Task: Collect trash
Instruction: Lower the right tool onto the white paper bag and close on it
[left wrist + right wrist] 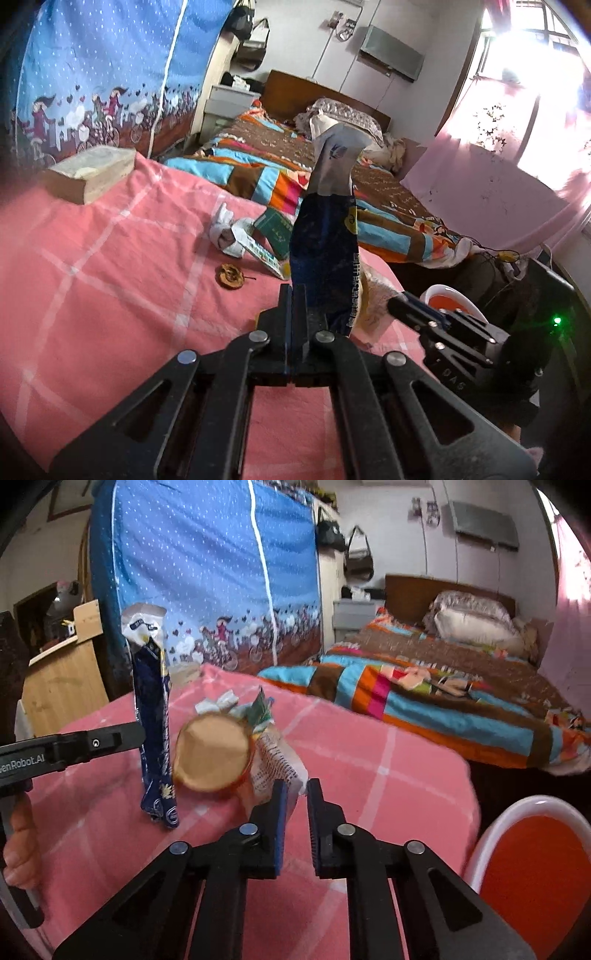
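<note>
Between the closed jaws of the left gripper (294,291): one long dark blue wrapper (322,254) with a silver top, pinched near its lower part and standing upright, its bottom end clear of the surface (110,295).

Between the jaws of the right gripper (297,788), drawn narrow: one pale printed packet (275,766), gripped by its edge. Pressed against the packet, just ahead and left of this gripper: a round tan thing with an orange rim (213,754), blurred; whether it is gripped too cannot be told.

Ahead of the left gripper, lying on the pink checked cloth of the surface:
- crumpled white paper (226,234)
- flat box with coloured squares (260,253), touching the paper
- green packet (276,232), just beyond the box
- small brown dried disc (231,276), nearest the gripper, apart from the rest

Far ahead and to the left of the left gripper, near the surface's back edge: one thick old book (88,173).

Right of and below the right gripper, off the surface's edge: a red bin (535,860) with a white rim, its mouth open.

Left of the right gripper: a hand (20,834) on the left gripper's handle.

Beyond both grippers: a bed (424,698) with a striped quilt, and a blue printed wardrobe cover (207,572).
</note>
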`<action>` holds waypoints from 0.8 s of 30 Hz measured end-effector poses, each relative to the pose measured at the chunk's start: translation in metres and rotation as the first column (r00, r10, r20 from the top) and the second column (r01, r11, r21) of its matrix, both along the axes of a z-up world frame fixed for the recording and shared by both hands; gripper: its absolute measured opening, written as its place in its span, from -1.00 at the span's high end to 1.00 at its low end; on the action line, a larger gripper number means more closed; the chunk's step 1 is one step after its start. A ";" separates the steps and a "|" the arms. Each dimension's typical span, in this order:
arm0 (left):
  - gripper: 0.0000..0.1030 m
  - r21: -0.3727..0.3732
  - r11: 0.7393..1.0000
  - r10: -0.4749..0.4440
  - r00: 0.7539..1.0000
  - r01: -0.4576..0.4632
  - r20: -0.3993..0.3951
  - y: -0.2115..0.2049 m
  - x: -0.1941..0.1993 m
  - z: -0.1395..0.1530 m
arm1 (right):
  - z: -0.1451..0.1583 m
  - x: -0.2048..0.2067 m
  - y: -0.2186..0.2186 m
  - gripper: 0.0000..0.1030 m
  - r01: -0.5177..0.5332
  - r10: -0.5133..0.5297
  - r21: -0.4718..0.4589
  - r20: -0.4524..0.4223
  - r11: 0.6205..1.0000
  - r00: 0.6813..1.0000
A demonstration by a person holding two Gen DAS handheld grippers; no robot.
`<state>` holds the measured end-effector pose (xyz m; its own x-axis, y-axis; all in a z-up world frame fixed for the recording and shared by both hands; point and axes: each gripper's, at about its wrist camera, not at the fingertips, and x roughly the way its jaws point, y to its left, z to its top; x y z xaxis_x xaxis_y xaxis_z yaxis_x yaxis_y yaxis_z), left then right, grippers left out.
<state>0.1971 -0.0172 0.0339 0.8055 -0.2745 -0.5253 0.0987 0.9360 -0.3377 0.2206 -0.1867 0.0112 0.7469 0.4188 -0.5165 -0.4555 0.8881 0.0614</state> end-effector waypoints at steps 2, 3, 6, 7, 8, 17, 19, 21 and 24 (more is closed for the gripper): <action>0.94 0.010 1.000 0.003 1.000 -0.003 0.024 0.000 -0.004 0.004 | 0.005 -0.004 -0.002 0.87 0.015 -0.015 0.002 0.036 1.000 0.999; 0.94 0.014 1.000 0.004 0.999 -0.004 0.032 -0.001 -0.007 0.005 | 0.006 -0.006 -0.003 0.88 0.021 -0.021 0.004 0.049 1.000 0.999; 0.94 0.027 1.000 0.004 0.999 -0.005 0.050 -0.002 -0.011 0.009 | 0.010 -0.009 -0.007 0.89 0.035 -0.035 0.007 0.078 0.999 0.996; 0.94 0.029 1.000 0.004 0.999 -0.005 0.053 -0.003 -0.013 0.010 | 0.011 -0.010 -0.008 0.89 0.039 -0.040 0.009 0.089 0.999 0.995; 0.94 0.032 0.999 0.004 0.998 -0.006 0.055 -0.003 -0.013 0.011 | 0.012 -0.012 -0.010 0.89 0.042 -0.043 0.010 0.095 0.999 0.995; 0.94 0.043 0.999 0.009 0.999 -0.011 0.054 -0.007 -0.017 0.011 | 0.012 -0.016 -0.024 0.90 0.074 -0.077 0.036 0.091 0.997 0.993; 0.94 0.052 0.999 0.012 0.999 -0.014 0.044 -0.008 -0.016 0.009 | 0.009 -0.013 -0.030 0.89 0.083 -0.086 0.054 0.053 0.995 0.995; 0.94 0.052 0.998 0.015 0.999 -0.016 0.030 -0.008 -0.014 0.007 | 0.004 -0.009 -0.038 0.85 0.094 -0.094 0.076 0.000 0.993 0.996; 0.94 0.045 0.999 0.018 1.000 -0.018 0.012 -0.008 -0.012 0.003 | -0.002 -0.008 -0.045 0.45 0.128 -0.127 0.044 -0.024 0.991 0.992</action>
<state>0.1849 -0.0249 0.0368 0.8161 -0.2360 -0.5274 0.0856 0.9521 -0.2936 0.2124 -0.2321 0.0091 0.7848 0.3439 -0.5156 -0.3368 0.9350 0.1111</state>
